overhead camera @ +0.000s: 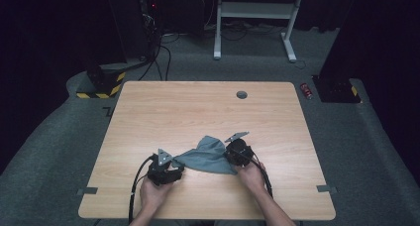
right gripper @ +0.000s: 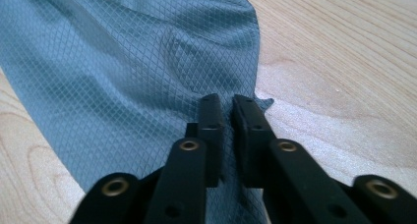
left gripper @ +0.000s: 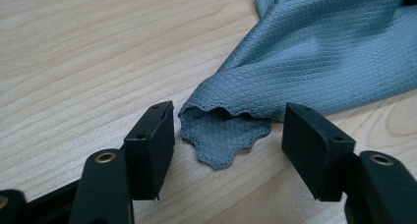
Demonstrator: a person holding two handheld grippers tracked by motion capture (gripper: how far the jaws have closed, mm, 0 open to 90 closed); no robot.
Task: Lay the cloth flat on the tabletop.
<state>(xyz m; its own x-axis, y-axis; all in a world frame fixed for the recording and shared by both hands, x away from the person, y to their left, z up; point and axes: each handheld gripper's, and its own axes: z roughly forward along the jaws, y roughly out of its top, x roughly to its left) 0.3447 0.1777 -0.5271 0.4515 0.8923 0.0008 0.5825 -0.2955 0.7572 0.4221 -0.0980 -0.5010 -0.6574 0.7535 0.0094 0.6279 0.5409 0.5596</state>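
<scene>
Grey cloth (overhead camera: 210, 154) lying rumpled on the desk (overhead camera: 198, 112) near its front edge, between both grippers, left gripper (left gripper: 228, 135) spread around the cloth's scalloped corner without touching it, right gripper (right gripper: 227, 121) pressed together, apparently pinching the cloth's opposite edge

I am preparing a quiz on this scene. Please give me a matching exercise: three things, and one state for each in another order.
Things:
1. left gripper
2. right gripper
3. grey cloth

States:
A. lies crumpled on the wooden table
B. fingers apart, a cloth corner between them, not pressed
C. fingers closed on a cloth edge

Pairs: 1-B, 2-C, 3-A
</scene>
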